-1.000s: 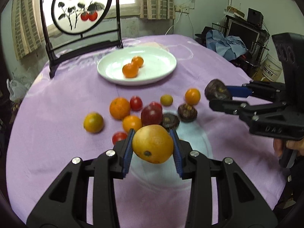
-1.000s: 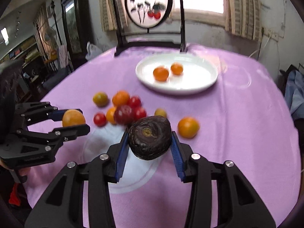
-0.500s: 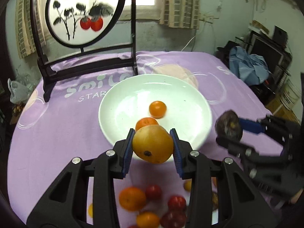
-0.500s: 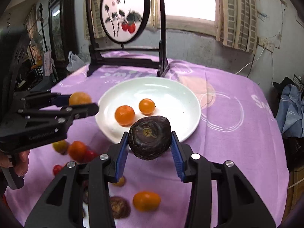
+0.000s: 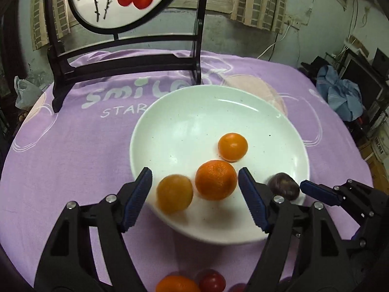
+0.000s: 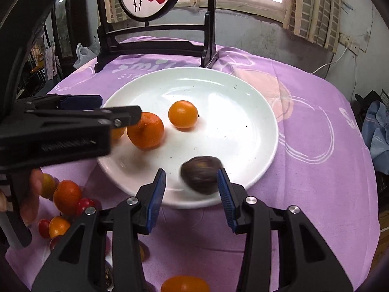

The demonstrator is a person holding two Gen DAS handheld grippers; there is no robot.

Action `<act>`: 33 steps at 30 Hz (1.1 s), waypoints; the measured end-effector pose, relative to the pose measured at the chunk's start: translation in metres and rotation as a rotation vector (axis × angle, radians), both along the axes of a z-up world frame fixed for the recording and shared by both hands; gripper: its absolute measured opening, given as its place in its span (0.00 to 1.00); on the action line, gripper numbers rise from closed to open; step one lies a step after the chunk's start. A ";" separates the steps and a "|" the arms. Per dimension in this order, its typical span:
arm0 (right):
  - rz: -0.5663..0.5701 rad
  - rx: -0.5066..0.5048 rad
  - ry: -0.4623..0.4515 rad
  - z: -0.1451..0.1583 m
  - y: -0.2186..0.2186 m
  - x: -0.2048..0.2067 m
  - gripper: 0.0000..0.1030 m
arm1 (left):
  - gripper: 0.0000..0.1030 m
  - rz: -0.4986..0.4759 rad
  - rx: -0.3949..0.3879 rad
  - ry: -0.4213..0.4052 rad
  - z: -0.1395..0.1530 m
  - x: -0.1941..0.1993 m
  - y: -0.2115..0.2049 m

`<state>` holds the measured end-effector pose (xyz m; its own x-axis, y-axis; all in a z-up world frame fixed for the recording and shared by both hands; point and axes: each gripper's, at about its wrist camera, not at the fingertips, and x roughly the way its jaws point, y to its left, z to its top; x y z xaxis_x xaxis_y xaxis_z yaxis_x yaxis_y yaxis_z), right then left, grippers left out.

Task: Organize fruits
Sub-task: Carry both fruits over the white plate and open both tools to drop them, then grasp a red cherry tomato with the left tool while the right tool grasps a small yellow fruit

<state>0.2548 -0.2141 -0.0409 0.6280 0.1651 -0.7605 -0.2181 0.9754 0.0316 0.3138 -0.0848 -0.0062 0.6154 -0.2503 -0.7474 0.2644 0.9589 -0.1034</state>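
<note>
A white plate (image 5: 194, 112) (image 6: 243, 97) sits on the purple tablecloth. My left gripper (image 5: 195, 198) is open over the plate's near edge; the yellow-orange fruit (image 5: 174, 193) it held lies blurred between its jaws, free of them, beside a tangerine (image 5: 216, 179) (image 6: 145, 130) and a smaller orange (image 5: 233, 146) (image 6: 182, 114). My right gripper (image 6: 192, 192) is open; the dark passion fruit (image 6: 200, 177) (image 5: 284, 186) lies blurred on the plate by its right finger. The left gripper also shows in the right wrist view (image 6: 114, 112).
A black stand with a round painted screen (image 5: 126, 56) (image 6: 155, 36) rises behind the plate. Several loose oranges and red tomatoes (image 6: 65, 202) (image 5: 192, 282) lie on the cloth in front of the plate. The table edge drops off at right, with clutter beyond.
Both grippers moved forward to the plate and opened. The yellow-orange fruit and the passion fruit have been let go onto the plate.
</note>
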 end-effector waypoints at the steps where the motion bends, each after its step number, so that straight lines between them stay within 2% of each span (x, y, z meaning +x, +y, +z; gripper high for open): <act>1: -0.002 0.020 -0.002 0.002 -0.003 -0.004 0.43 | 0.73 -0.001 -0.010 -0.005 0.003 -0.004 0.004; 5: -0.008 0.084 -0.007 0.011 -0.019 -0.035 0.44 | 0.79 0.012 -0.030 -0.022 0.013 -0.032 0.032; 10: -0.047 0.129 -0.010 0.017 -0.040 -0.077 0.46 | 0.80 0.012 0.003 -0.024 0.011 -0.074 0.059; 12: -0.062 0.135 -0.019 0.017 -0.045 -0.094 0.50 | 0.81 0.001 0.023 -0.035 0.008 -0.097 0.065; 15: -0.071 0.129 -0.020 0.013 -0.047 -0.115 0.57 | 0.83 -0.010 0.055 -0.047 0.002 -0.122 0.070; 19: -0.063 0.120 -0.007 0.006 -0.042 -0.140 0.62 | 0.83 -0.027 0.055 -0.040 -0.004 -0.152 0.075; 27: -0.031 0.067 0.018 -0.008 -0.020 -0.174 0.62 | 0.85 -0.057 0.071 -0.030 -0.019 -0.190 0.073; 33: 0.002 0.037 0.033 -0.016 -0.008 -0.187 0.63 | 0.85 -0.091 0.089 -0.008 -0.034 -0.200 0.068</act>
<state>0.0682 -0.2222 -0.0571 0.6022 0.1952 -0.7741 -0.2185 0.9729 0.0753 0.1139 -0.0167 -0.0407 0.5993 -0.2377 -0.7644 0.3509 0.9363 -0.0161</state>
